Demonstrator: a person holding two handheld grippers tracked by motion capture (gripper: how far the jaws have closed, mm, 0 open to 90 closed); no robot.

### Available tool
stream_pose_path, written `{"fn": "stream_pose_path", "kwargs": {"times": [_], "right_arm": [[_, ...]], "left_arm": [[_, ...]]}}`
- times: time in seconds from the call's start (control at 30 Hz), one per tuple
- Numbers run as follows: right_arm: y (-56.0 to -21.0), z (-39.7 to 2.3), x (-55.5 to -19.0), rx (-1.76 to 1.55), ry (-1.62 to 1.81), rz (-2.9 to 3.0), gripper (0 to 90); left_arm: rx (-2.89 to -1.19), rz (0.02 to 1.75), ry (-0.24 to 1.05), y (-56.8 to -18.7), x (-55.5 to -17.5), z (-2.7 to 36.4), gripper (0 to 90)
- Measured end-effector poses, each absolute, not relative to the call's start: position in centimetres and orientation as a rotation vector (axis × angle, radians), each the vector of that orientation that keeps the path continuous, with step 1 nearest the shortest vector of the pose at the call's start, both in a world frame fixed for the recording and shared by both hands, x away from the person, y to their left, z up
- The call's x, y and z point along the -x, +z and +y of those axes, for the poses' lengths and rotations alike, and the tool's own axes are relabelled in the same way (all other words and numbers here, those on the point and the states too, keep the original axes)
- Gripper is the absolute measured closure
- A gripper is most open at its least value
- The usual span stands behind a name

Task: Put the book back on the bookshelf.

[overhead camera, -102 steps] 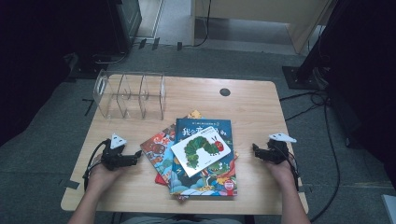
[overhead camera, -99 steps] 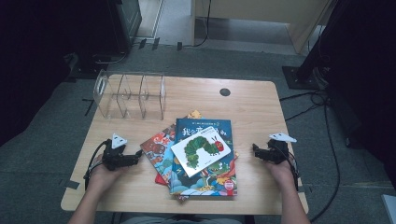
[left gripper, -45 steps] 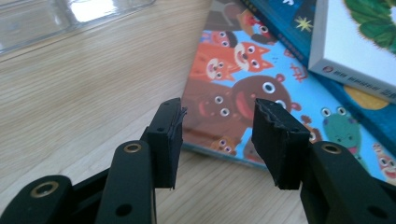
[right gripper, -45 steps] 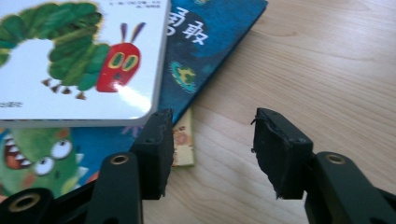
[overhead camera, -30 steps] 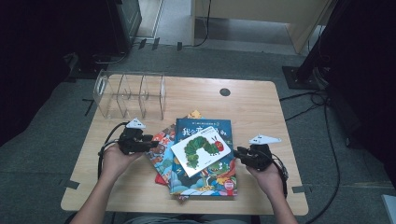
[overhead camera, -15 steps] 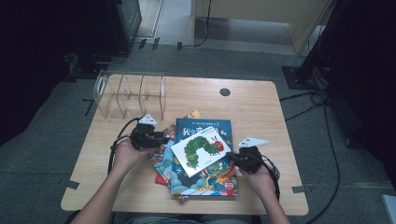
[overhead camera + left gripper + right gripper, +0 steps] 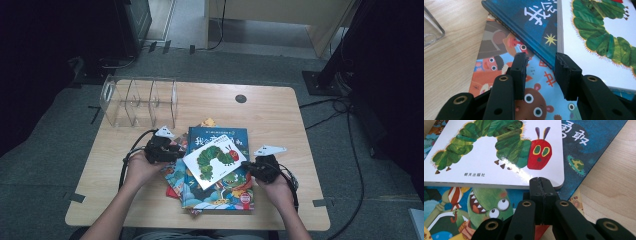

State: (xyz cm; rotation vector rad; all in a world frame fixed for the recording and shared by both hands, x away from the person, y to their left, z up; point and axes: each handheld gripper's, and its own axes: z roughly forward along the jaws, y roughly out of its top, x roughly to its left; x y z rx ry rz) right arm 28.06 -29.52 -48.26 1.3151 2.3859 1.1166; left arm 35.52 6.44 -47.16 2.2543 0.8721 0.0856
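Clearly the risk sits at the near edge of the pile of books, low in the middle of the high view. The right gripper has its jaws pressed flat together with nothing between them, tips just at the rounded corner of the white caterpillar book; if it pushes in like that, I judge it would shove the book across the glossy covers rather than lift it, and the slanted pile could fan out further. The left gripper stands with its jaws apart, having just been narrowing, and nothing is pinched; its jaws straddle the edge where the dark blue book overlaps the cartoon animal book. Closing there might catch two covers at once, or only a thin cover, so that a book sags or slips out. Farther up, the caterpillar book lies tilted on top of the pile, mid-worktop. Beyond it, at the upper left of the worktop, the clear rack stands well apart from the books, so any book carried there loosely could drop on the way.
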Motion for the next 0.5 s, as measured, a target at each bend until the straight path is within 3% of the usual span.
{"fn": "stream_pose_path", "kwargs": {"times": [0.5], "right_arm": [[-48.5, -28.9, -29.2, -1.289, 1.137, 2.422, 89.9]], "left_arm": [[-2.259, 0.9, 0.025, -47.1, -33.2, 7.2, 61.2]]}}
